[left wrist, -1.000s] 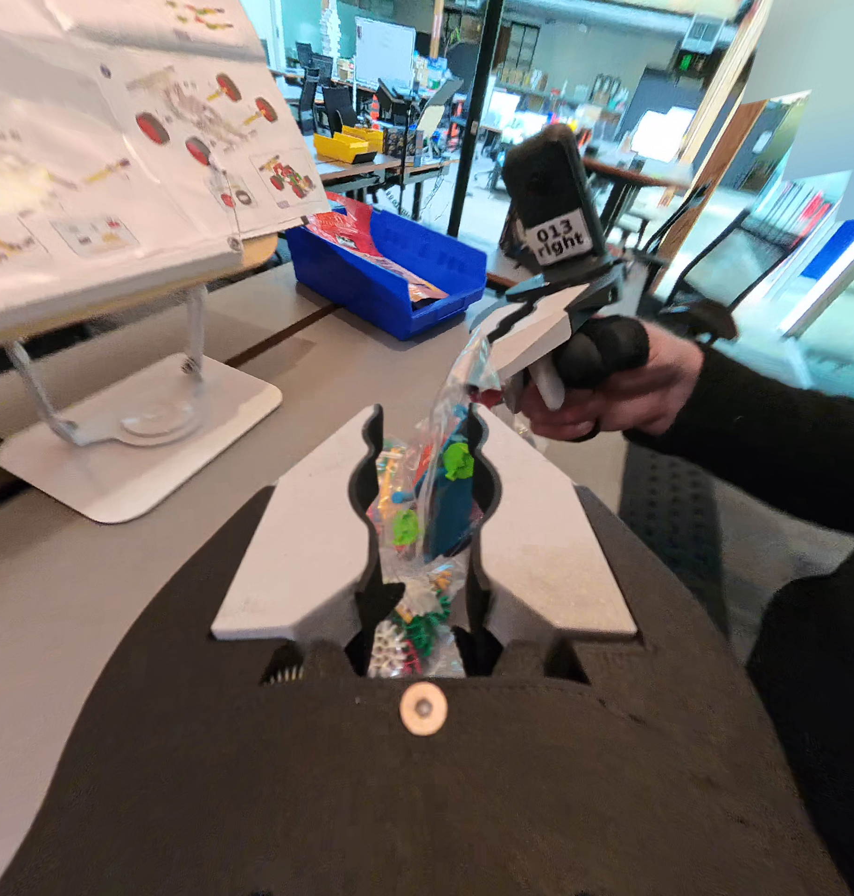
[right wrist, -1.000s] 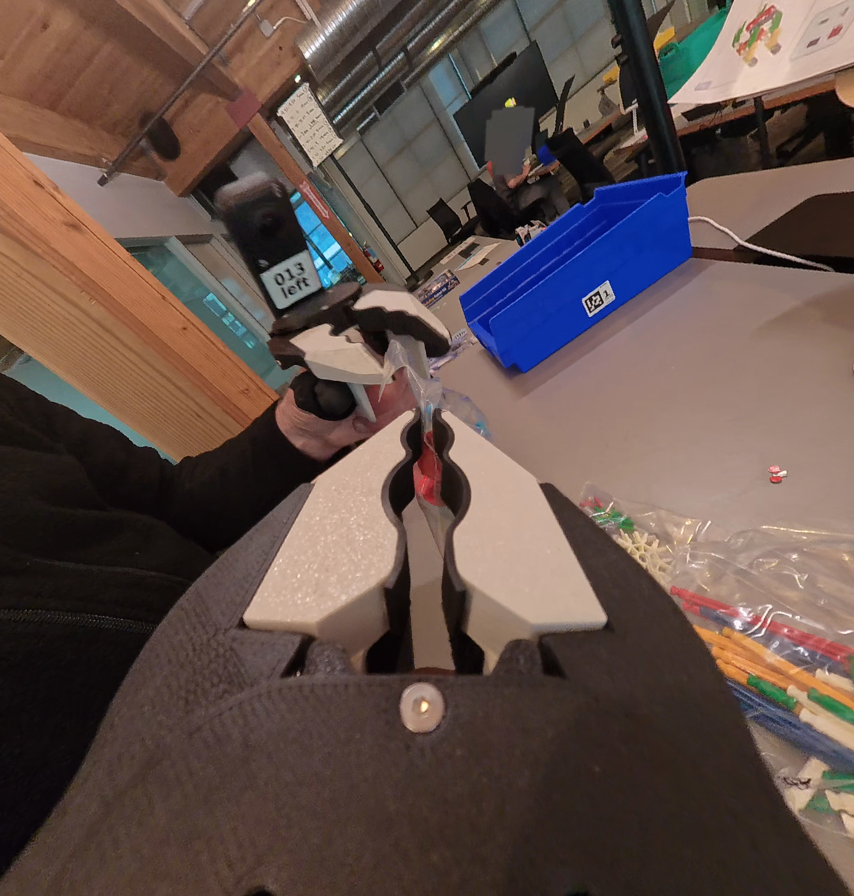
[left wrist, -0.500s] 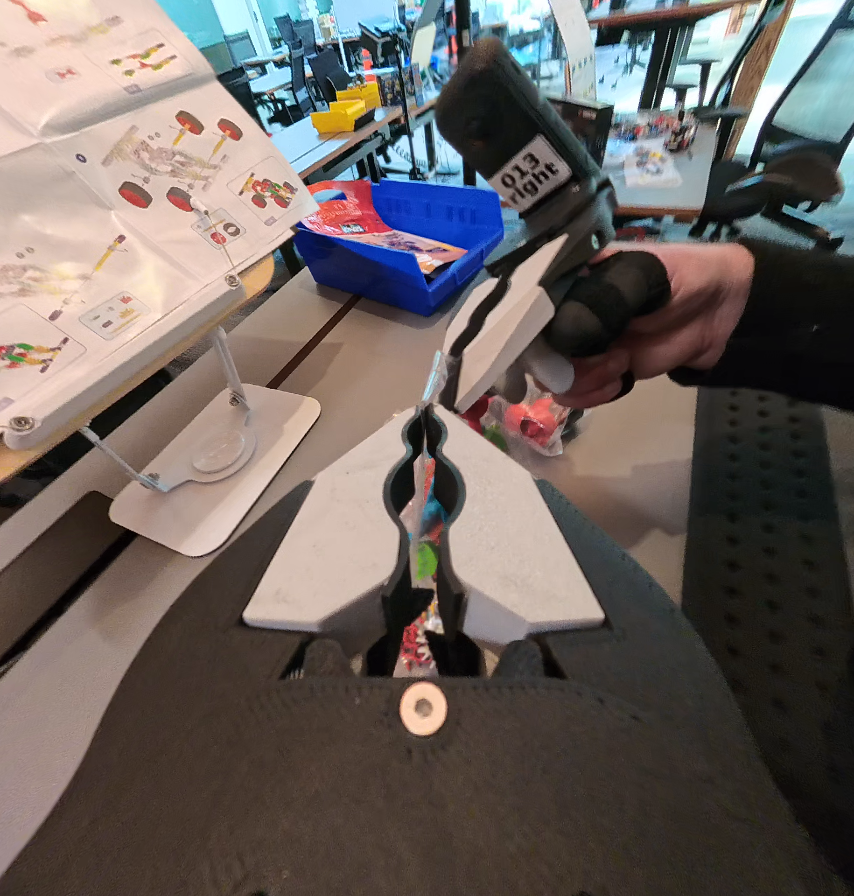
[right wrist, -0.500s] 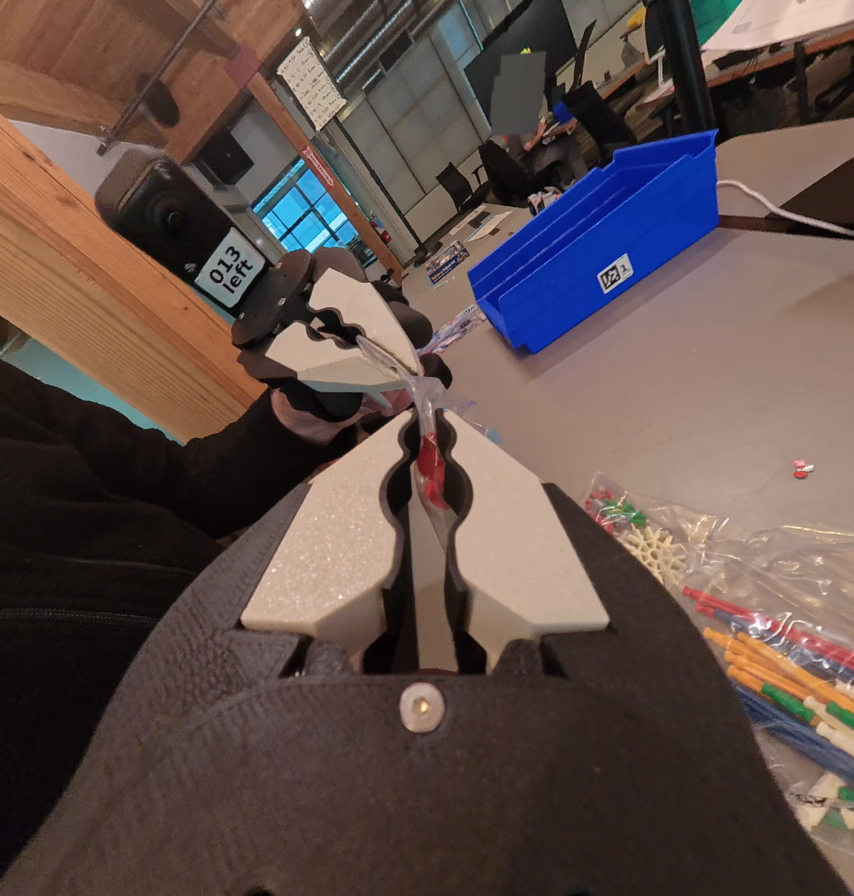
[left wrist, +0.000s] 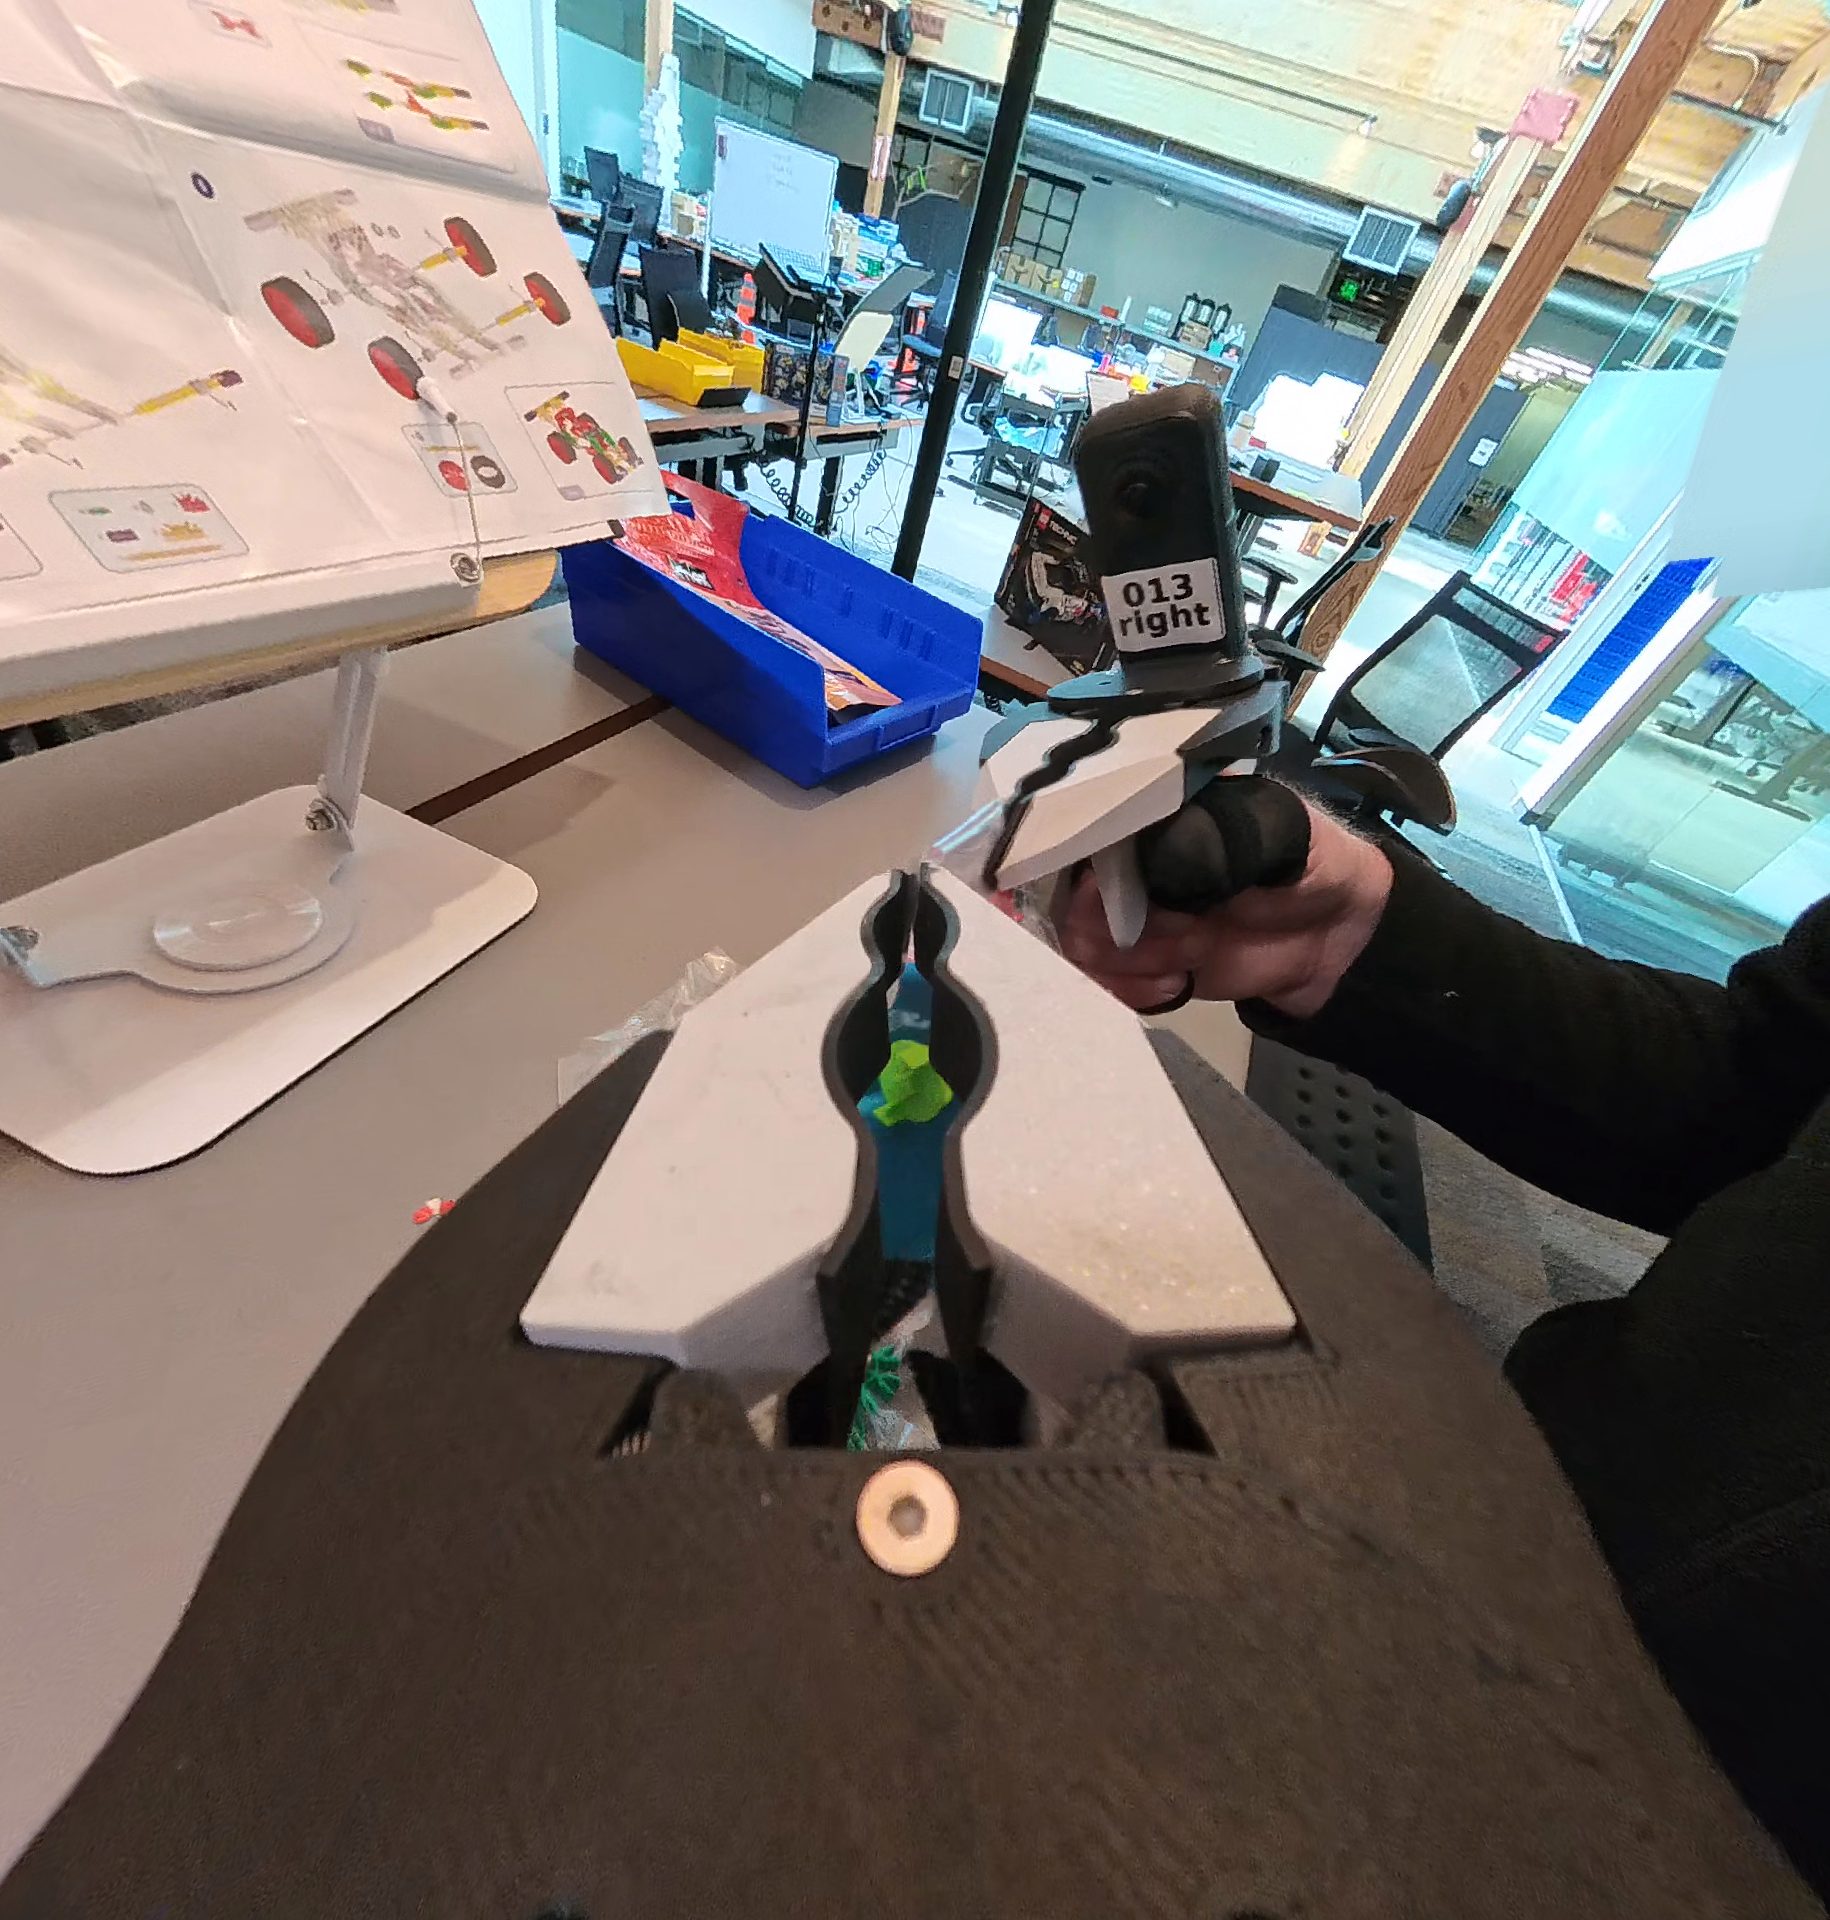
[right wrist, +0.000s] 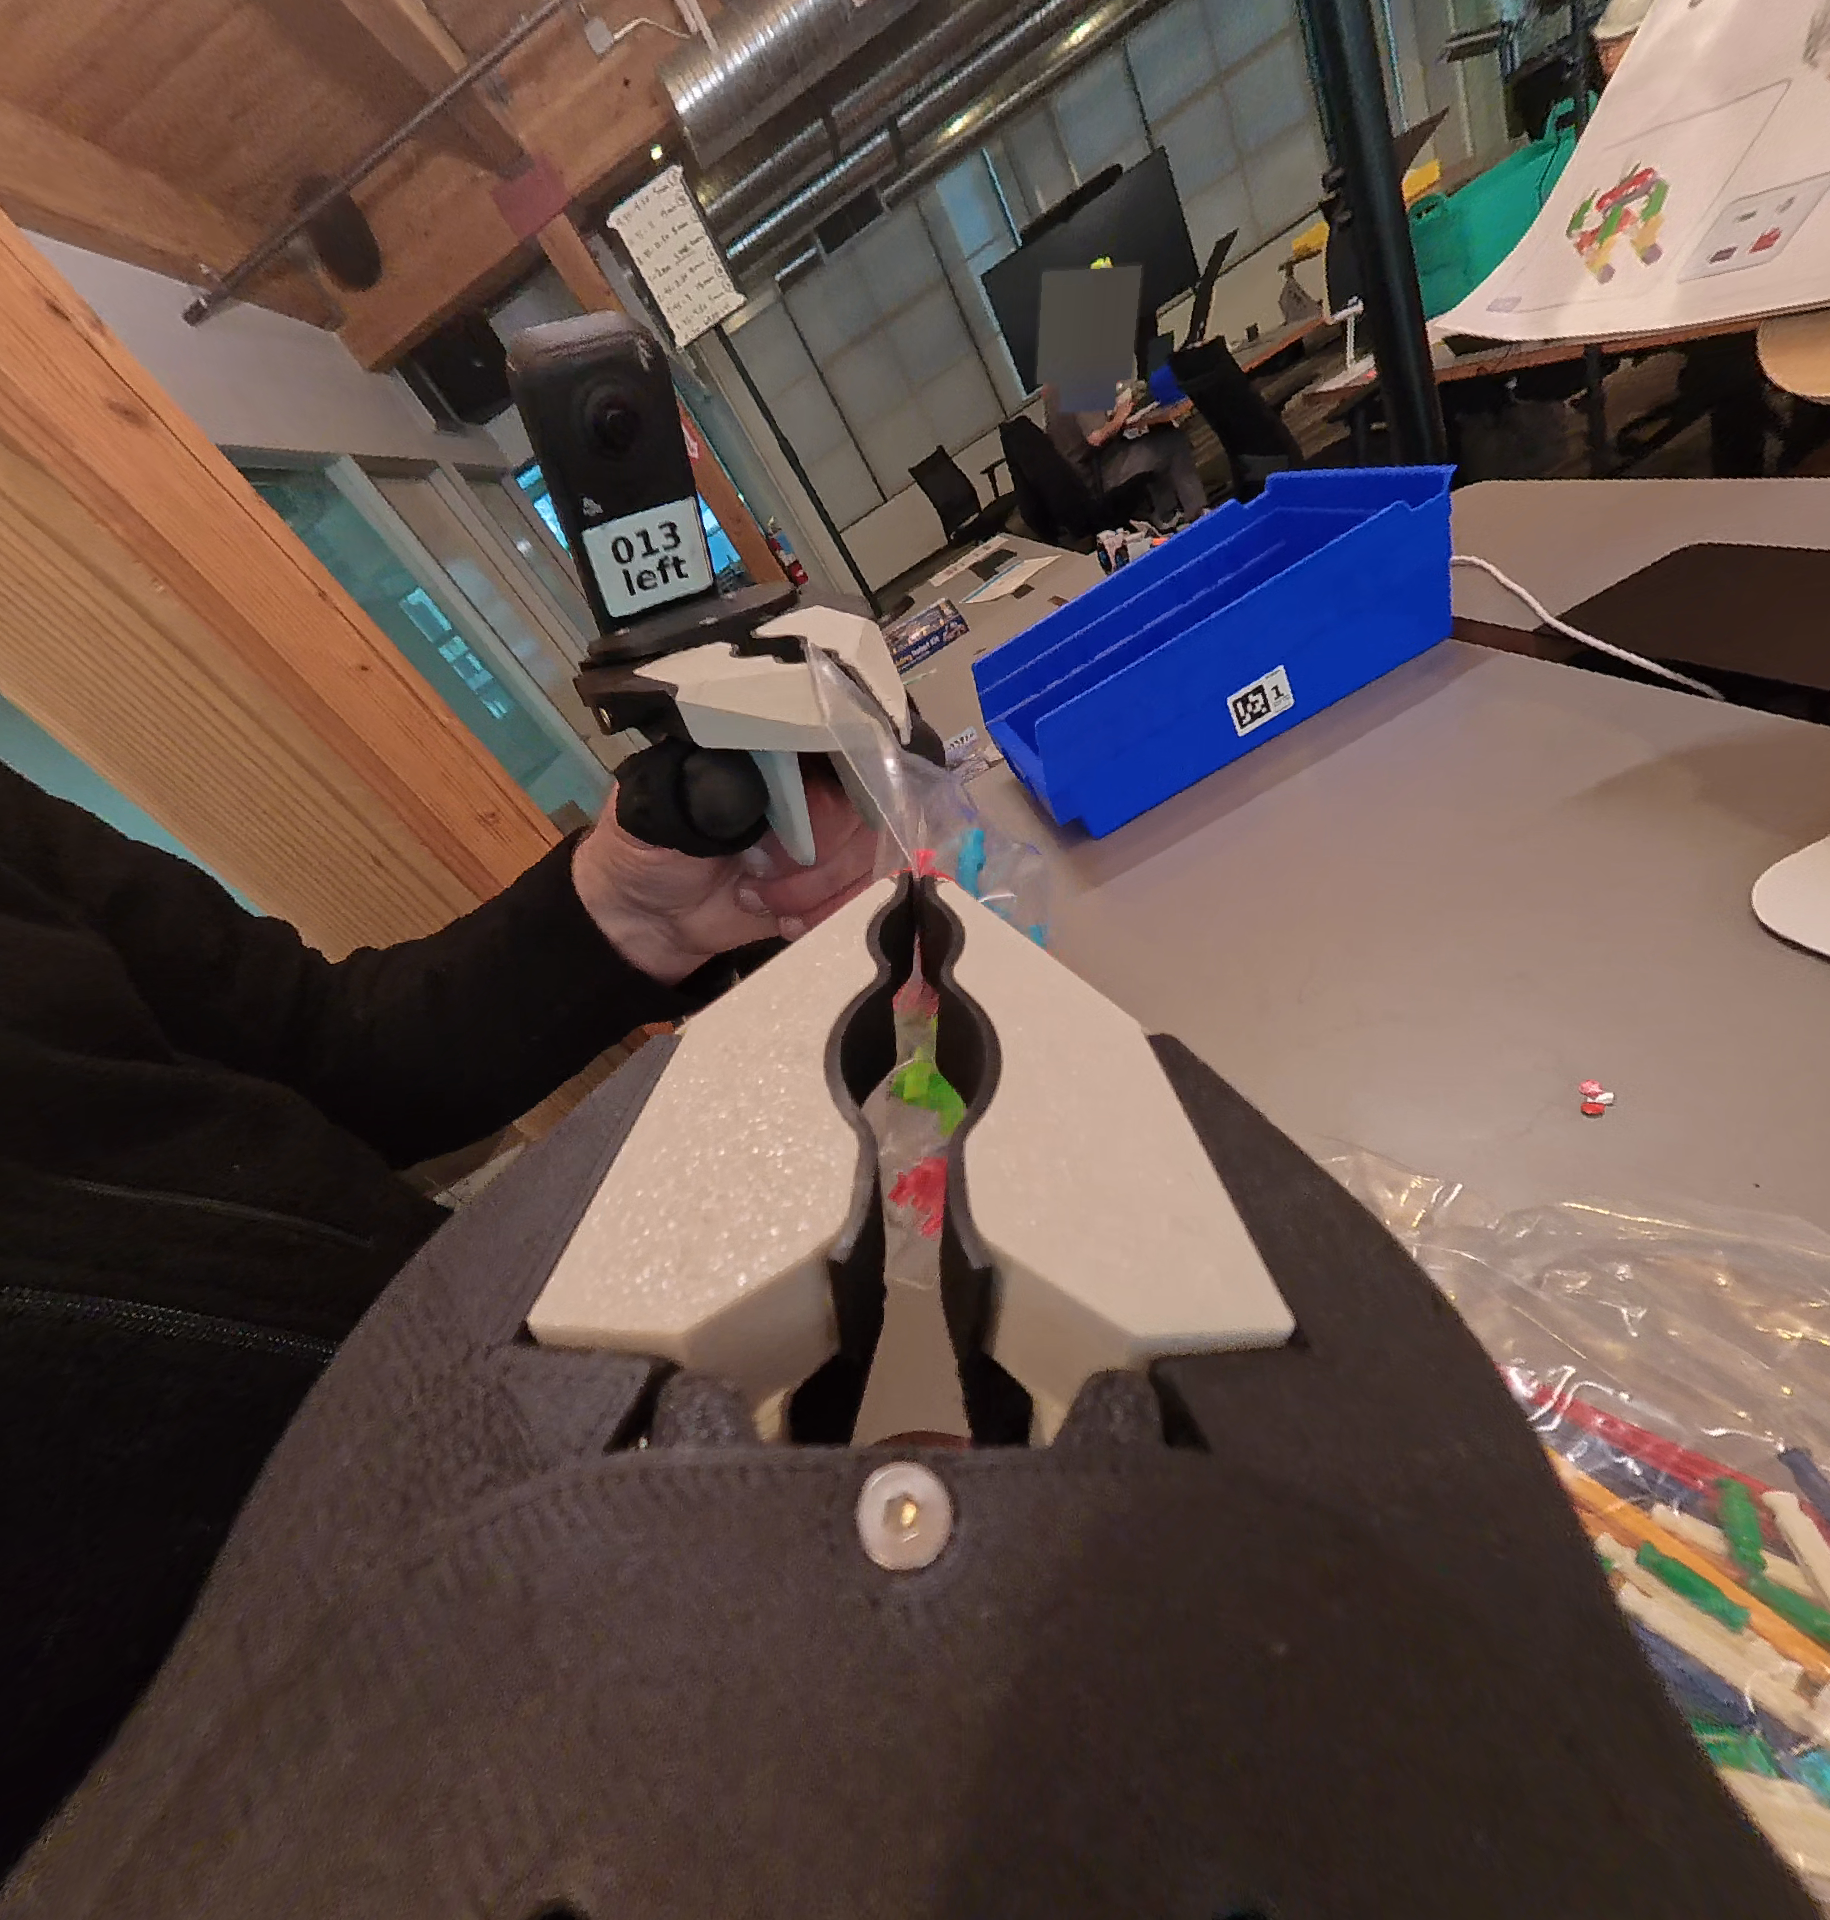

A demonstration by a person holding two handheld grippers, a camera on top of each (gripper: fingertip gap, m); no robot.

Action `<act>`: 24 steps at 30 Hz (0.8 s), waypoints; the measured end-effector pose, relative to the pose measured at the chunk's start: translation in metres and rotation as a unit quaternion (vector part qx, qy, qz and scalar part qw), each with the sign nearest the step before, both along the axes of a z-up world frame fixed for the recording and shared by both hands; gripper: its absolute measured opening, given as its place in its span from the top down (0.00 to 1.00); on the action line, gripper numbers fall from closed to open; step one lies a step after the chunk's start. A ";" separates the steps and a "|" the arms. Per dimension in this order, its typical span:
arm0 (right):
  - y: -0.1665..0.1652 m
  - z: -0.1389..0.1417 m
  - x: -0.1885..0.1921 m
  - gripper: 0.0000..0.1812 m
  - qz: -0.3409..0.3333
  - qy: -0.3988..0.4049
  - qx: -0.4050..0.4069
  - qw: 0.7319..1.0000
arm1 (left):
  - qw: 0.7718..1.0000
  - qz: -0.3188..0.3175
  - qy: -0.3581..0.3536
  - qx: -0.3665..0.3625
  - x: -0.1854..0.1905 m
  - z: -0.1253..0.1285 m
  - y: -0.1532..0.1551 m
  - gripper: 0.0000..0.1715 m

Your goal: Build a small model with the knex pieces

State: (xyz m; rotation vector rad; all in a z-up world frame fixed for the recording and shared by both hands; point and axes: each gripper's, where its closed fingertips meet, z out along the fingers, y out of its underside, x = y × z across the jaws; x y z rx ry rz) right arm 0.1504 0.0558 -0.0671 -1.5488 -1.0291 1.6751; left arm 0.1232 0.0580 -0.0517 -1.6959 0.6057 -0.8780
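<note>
i see a grey table (left wrist: 682,862) under everything, and on it at my left a tilted stand (left wrist: 236,935) with a white base, carrying a big sheet of building instructions (left wrist: 267,312) with drawings of a wheeled toy. farther back on the table sits a blue bin (left wrist: 786,665) with a red printed packet (left wrist: 724,582) lying inside; in the right wrist view the same blue bin (right wrist: 1223,665) shows a small black and white square marker on its wall. at the lower right of that view lies a large clear bag of coloured rods (right wrist: 1669,1507) in red, green, yellow, blue and white, resting on the table (right wrist: 1410,883) well apart from both tools.

my left gripper (left wrist: 909,883) has its jaws pressed together on a small clear plastic bag (left wrist: 906,1122), with a lime green piece and a blue piece showing through the gap between the fingers. my right gripper (right wrist: 916,883) is likewise closed on the same small clear plastic bag (right wrist: 916,1122), where green and red pieces show between its fingers. the bag is held up above the table edge between the two tools, whose tips sit just beside each other; each shows in the other's view, the right gripper (left wrist: 994,842) and the left gripper (right wrist: 869,686) with bag film pinched at its tip.

a tiny red and white piece (right wrist: 1595,1096) lies alone on the table, also seen near the stand base (left wrist: 433,1208).
</note>
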 end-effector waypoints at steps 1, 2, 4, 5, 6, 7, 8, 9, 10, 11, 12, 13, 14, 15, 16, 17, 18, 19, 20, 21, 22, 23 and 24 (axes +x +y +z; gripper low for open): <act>0.000 0.003 0.001 1.00 0.004 0.009 -0.010 1.000 | 1.000 -0.002 -0.006 -0.003 0.000 0.000 0.000 1.00; 0.000 0.005 0.002 1.00 0.005 0.020 -0.022 1.000 | 1.000 -0.007 -0.018 -0.007 0.000 0.002 -0.001 1.00; 0.004 0.010 0.004 1.00 -0.002 0.042 -0.038 0.998 | 0.999 -0.007 -0.039 -0.013 0.000 0.004 -0.001 1.00; 0.005 0.013 0.005 1.00 -0.004 0.054 -0.044 0.998 | 0.998 -0.009 -0.055 -0.017 0.000 0.006 -0.001 1.00; 0.005 0.016 0.006 1.00 -0.003 0.066 -0.052 0.996 | 0.997 -0.011 -0.070 -0.021 -0.001 0.009 0.000 1.00; 0.006 0.018 0.007 1.00 -0.006 0.076 -0.058 0.995 | 0.996 -0.010 -0.084 -0.025 -0.002 0.011 0.001 1.00; 0.009 0.019 0.010 1.00 -0.014 0.087 -0.064 0.994 | 0.995 -0.010 -0.098 -0.027 -0.003 0.014 0.001 1.00; 0.015 0.022 0.014 1.00 -0.027 0.102 -0.070 0.992 | 0.993 -0.005 -0.115 -0.027 -0.007 0.018 0.003 1.00; 0.021 0.025 0.020 1.00 -0.041 0.117 -0.077 0.989 | 0.990 0.003 -0.138 -0.027 -0.014 0.023 0.005 1.00; 0.025 0.025 0.025 1.00 -0.049 0.121 -0.079 0.988 | 0.986 0.008 -0.162 -0.029 -0.021 0.029 0.006 1.00; 0.028 0.022 0.028 1.00 -0.055 0.117 -0.076 0.989 | 0.985 0.005 -0.173 -0.025 -0.026 0.034 0.006 1.00; 0.029 0.020 0.029 1.00 -0.060 0.109 -0.066 0.990 | 0.986 0.007 -0.166 -0.023 -0.028 0.034 0.006 1.00; 0.027 0.018 0.028 1.00 -0.061 0.102 -0.055 0.991 | 0.987 0.010 -0.157 -0.024 -0.028 0.034 0.007 1.00; 0.024 0.017 0.024 0.97 -0.060 0.092 -0.043 0.993 | 0.988 0.009 -0.152 -0.027 -0.026 0.033 0.007 1.00; 0.021 0.014 0.019 0.90 -0.061 0.071 -0.024 0.995 | 0.988 0.008 -0.154 -0.030 -0.024 0.033 0.007 1.00; 0.019 0.010 0.012 0.86 -0.067 0.049 0.003 0.997 | 0.987 0.008 -0.160 -0.032 -0.022 0.033 0.008 1.00; 0.017 0.008 0.007 0.83 -0.072 0.033 0.030 0.996 | 0.986 0.007 -0.164 -0.032 -0.021 0.034 0.008 1.00; 0.017 0.005 0.001 0.80 -0.077 0.019 0.046 0.996 | 0.985 0.006 -0.167 -0.032 -0.019 0.034 0.008 1.00; 0.017 0.002 -0.004 0.79 -0.083 0.002 0.057 0.995 | 0.985 0.006 -0.168 -0.033 -0.017 0.034 0.009 1.00; 0.019 -0.002 -0.008 0.78 -0.090 -0.011 0.065 0.994 | 0.985 0.005 -0.167 -0.035 -0.016 0.034 0.009 1.00; 0.020 -0.004 -0.011 0.78 -0.097 -0.019 0.072 0.992 | 0.986 0.005 -0.164 -0.036 -0.015 0.034 0.010 1.00; 0.020 -0.006 -0.013 0.80 -0.101 -0.025 0.076 0.992 | 0.986 0.007 -0.161 -0.038 -0.014 0.033 0.010 1.00; 0.020 -0.007 -0.014 0.80 -0.102 -0.029 0.076 0.991 | 0.986 0.006 -0.161 -0.039 -0.013 0.034 0.010 1.00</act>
